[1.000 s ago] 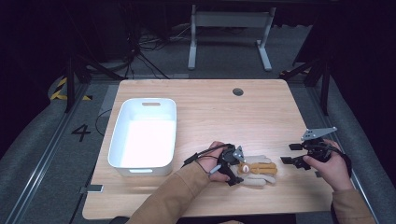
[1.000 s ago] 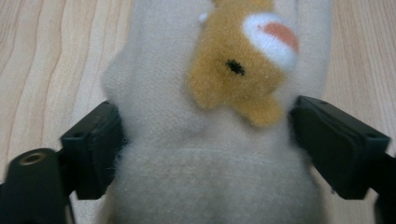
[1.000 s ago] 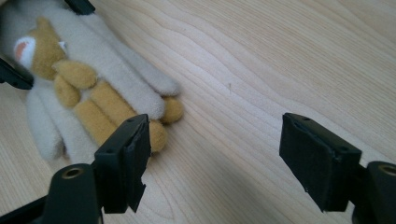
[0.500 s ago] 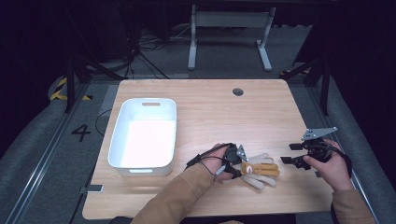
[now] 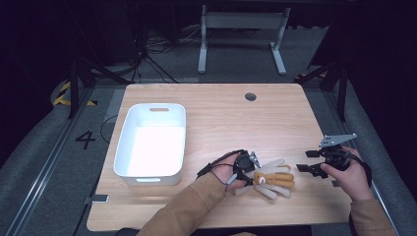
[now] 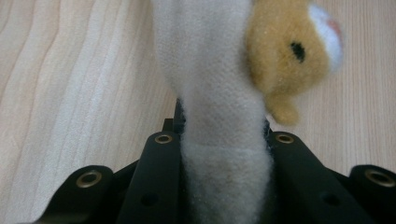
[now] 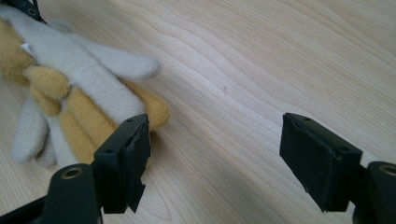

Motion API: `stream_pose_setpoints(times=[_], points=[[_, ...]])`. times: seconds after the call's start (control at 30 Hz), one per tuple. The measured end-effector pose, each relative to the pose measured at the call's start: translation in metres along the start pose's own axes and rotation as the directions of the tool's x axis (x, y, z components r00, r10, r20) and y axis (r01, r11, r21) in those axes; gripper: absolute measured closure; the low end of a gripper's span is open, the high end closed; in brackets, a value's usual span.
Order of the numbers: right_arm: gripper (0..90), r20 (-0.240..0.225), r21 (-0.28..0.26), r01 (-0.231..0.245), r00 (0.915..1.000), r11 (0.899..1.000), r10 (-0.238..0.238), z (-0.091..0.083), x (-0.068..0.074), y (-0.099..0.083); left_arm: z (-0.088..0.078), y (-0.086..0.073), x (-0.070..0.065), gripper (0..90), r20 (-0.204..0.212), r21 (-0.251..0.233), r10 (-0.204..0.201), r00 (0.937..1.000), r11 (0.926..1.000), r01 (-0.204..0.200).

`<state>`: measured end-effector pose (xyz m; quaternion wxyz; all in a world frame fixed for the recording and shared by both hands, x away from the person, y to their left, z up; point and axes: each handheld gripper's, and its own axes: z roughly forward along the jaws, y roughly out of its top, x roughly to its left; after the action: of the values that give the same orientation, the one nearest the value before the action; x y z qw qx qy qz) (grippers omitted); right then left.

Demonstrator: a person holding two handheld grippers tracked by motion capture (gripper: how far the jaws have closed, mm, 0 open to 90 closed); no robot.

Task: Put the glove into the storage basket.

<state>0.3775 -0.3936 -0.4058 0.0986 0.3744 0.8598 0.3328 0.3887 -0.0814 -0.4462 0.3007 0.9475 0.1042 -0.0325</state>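
A soft toy, cream with tan parts, lies flat on the wooden table in the lower middle of the high view, its pale limbs spread toward the right. In the left gripper view a cream part of the toy runs up the centre of the frame, with a tan patch bearing a black dot at the upper right. The left gripper sits at the toy's left end in the high view, held by the left hand, whose tan sleeve comes in from the bottom edge. Its jaws have just been closing and now press on the cream cloth from both sides, which bulges between them in the left gripper view. To the right of the toy in the high view, a little apart from its limbs, the right gripper points left toward it, held by the right hand near the lower right of the frame. In the right gripper view its jaws stand wide apart over bare wood with nothing between them, and the toy lies at the upper left, just behind the left-hand jaw. A white tub stands on the left part of the table, well apart from the toy. A small dark round hole marks the table's far edge.
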Motion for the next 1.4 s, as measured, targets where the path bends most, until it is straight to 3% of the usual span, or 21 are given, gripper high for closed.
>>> stream_pose_setpoints(times=[0.23, 0.6, 0.87, 0.93, 0.97, 1.27, 1.4], points=[[25.4, 0.007, -0.013, -0.013, 0.9999, 1.0, 0.013, -0.002, -0.003, -0.001, -0.011, 0.001, -0.002, 76.2, 0.033, -0.05, -0.048, 0.9983, 0.9975, 0.05], [24.8, 0.023, -0.06, -0.033, 0.9991, 0.998, 0.034, -0.007, -0.005, -0.001, -0.042, 0.007, -0.003, 76.2, 0.021, -0.109, -0.08, 0.9966, 0.9906, 0.082], [21.7, 0.012, -0.133, -0.075, 0.9969, 0.988, 0.078, -0.005, -0.007, -0.002, -0.058, 0.004, 0.0, 75.9, 0.03, -0.177, -0.127, 0.9914, 0.9754, 0.131], [21.7, 0.013, -0.144, -0.082, 0.9964, 0.986, 0.084, -0.004, -0.008, -0.002, -0.062, 0.004, 0.001, 75.9, 0.029, -0.195, -0.139, 0.9899, 0.9704, 0.142], [23.7, 0.02, -0.163, -0.105, 0.9938, 0.981, 0.109, -0.002, -0.008, -0.001, -0.065, 0.003, 0.001, 75.9, 0.022, -0.216, -0.151, 0.9883, 0.9643, 0.152], [26.7, 0.043, -0.178, -0.119, 0.9907, 0.977, 0.129, 0.003, -0.011, 0.002, -0.077, 0.0, -0.001, 75.8, 0.001, -0.237, -0.184, 0.9829, 0.9548, 0.179], [27.3, 0.039, -0.168, -0.116, 0.9915, 0.979, 0.124, 0.007, -0.013, 0.006, -0.089, -0.003, 0.001, 75.8, -0.025, -0.236, -0.22, 0.9752, 0.9492, 0.208]])
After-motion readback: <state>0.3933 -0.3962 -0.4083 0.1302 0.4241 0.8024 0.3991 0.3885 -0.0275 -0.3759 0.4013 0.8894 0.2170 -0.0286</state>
